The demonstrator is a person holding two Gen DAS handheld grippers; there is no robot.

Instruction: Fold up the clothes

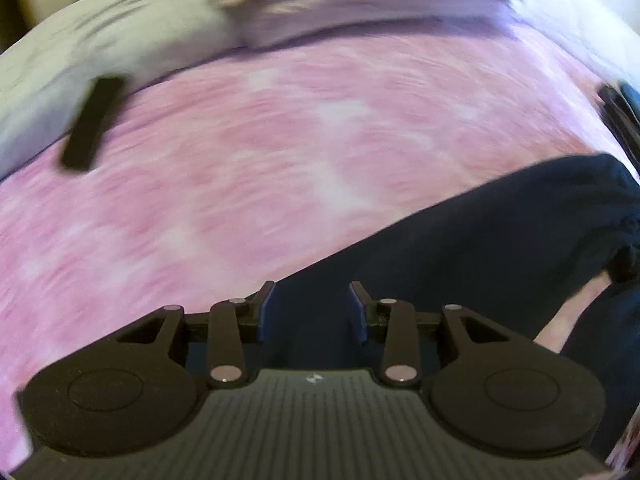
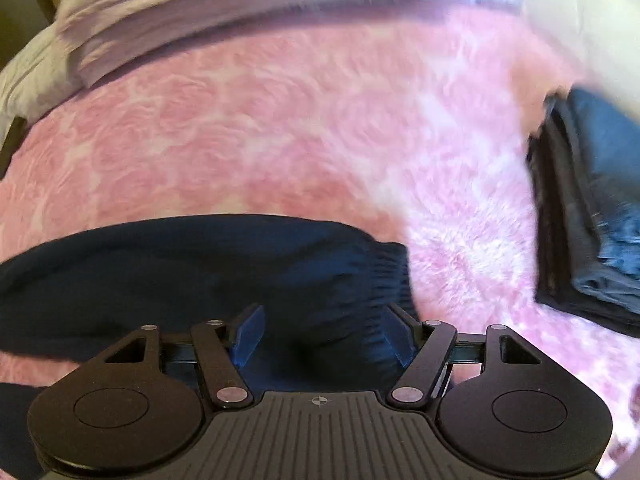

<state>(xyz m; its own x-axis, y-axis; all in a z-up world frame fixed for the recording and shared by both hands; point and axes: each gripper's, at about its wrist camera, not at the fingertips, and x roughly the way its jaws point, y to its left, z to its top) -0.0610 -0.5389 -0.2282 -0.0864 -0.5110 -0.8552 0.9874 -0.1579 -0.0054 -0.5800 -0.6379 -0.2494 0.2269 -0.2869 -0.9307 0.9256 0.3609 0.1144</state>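
Note:
A navy garment (image 1: 500, 240) lies crumpled on the pink bedspread (image 1: 280, 140), and both views are blurred. My left gripper (image 1: 312, 306) is open, its blue pads (image 1: 265, 312) spread over the garment's near edge. In the right wrist view the same navy garment (image 2: 200, 264) shows a gathered elastic band (image 2: 388, 280) at its right end. My right gripper (image 2: 322, 334) is open too, with the dark cloth lying between and below its fingers. Whether either pad touches the cloth I cannot tell.
A stack of folded dark clothes (image 2: 588, 220) sits at the right on the pink bedspread (image 2: 280, 120). A black flat bar-shaped object (image 1: 94, 124) lies by a white pillow (image 1: 60, 60). Folded lilac bedding (image 1: 360, 0) runs along the far side.

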